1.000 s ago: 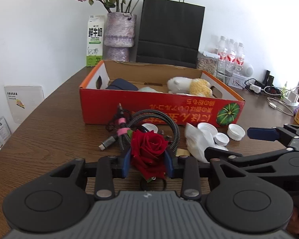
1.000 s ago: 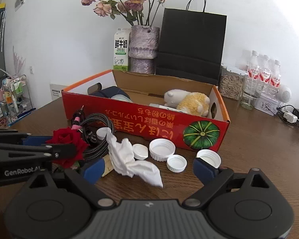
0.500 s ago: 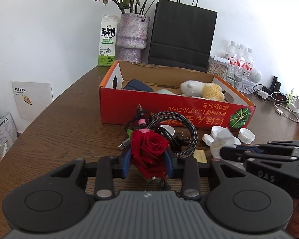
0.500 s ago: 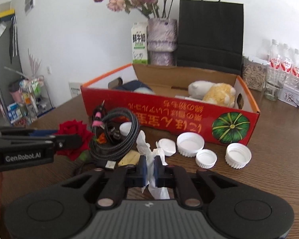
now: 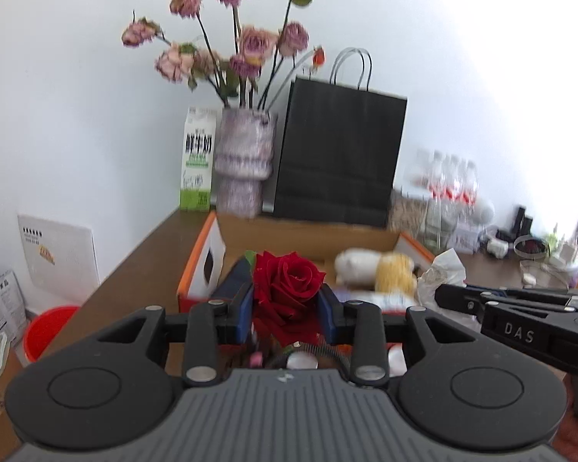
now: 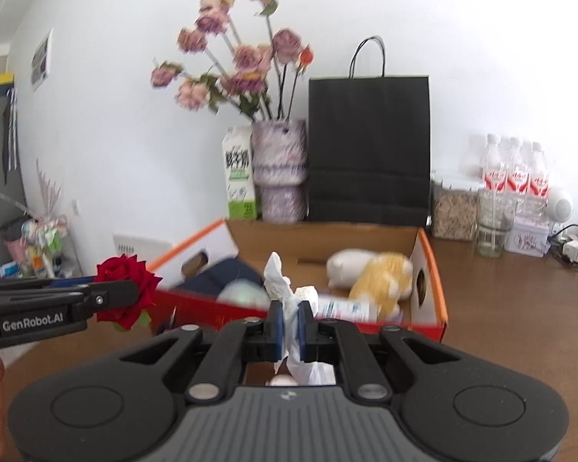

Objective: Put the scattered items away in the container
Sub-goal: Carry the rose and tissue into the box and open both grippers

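Gripping rose (image 5: 287,292) and tissue (image 6: 289,308)

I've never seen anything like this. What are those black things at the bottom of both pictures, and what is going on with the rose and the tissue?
There is no robot here. A person holds a hand-held claw in each hand, and each claw carries a wide-angle camera looking forward along its two fingers, so the black shape at the bottom is the tool itself.

One picture is from the left claw, which is shut on a red rose. The other is from the right claw, which is shut on a crumpled white tissue. Each claw also shows at the edge of the other's picture.

Ahead, on a brown table, stands an open red cardboard box that already holds a plush toy and a dark item. Behind it are a vase of dried flowers, a milk carton and a black paper bag.
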